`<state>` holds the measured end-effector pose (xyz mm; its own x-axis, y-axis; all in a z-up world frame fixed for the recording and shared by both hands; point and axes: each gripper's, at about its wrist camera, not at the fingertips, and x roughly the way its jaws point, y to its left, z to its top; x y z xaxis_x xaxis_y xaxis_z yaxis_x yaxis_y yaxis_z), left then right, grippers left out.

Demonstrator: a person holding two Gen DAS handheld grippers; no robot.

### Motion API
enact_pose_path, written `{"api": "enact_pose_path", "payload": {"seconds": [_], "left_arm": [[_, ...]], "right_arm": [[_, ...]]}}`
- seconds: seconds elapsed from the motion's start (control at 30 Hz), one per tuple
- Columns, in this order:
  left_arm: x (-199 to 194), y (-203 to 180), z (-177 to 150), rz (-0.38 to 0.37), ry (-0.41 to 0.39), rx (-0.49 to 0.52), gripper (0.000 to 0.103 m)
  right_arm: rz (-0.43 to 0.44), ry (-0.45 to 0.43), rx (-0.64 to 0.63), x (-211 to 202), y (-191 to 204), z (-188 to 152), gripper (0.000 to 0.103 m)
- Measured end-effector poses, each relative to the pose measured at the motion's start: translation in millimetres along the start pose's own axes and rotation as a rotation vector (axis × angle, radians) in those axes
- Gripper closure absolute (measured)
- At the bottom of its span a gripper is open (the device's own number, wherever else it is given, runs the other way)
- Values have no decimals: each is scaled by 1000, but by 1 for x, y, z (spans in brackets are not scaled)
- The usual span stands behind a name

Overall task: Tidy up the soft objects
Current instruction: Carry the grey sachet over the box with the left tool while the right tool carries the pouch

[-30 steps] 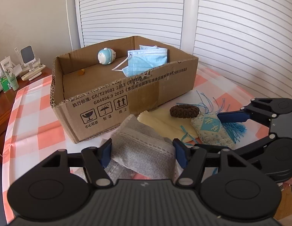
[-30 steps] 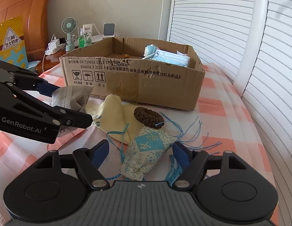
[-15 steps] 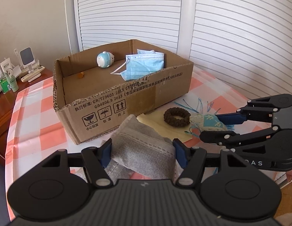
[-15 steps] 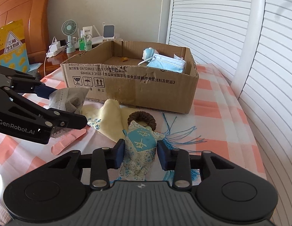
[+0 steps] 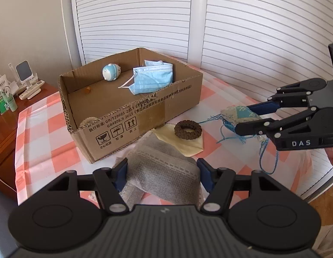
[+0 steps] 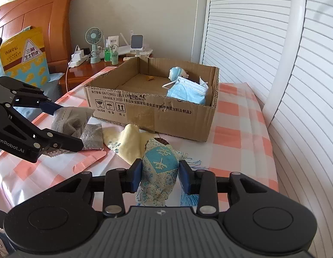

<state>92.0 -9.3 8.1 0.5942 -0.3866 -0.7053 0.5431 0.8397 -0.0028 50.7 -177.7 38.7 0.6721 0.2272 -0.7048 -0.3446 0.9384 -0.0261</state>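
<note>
Lifting step now, left gripper pinching gray cloth bag, right gripper squeezing blue sachet; next, carrying both into far cardboard box.

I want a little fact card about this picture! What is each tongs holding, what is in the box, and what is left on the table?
Left tongs: shut on the grey fabric pouch
Right tongs: shut on the blue patterned sachet, lifted off the table, tassels hanging
In the cardboard box: blue face mask, small blue and white toy
Left on the tablecloth: brown ring-shaped scrunchie lying on a yellow cloth
Box position: right behind the yellow cloth
</note>
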Motion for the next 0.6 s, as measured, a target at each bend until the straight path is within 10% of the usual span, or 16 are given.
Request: {"api": "enact_pose_path", "payload": {"seconds": [0.6], "left_arm": [[-13,20,56,39,-71,13,38]], "right_arm": [[12,-100,-17,-27,-12,35,61]]}}
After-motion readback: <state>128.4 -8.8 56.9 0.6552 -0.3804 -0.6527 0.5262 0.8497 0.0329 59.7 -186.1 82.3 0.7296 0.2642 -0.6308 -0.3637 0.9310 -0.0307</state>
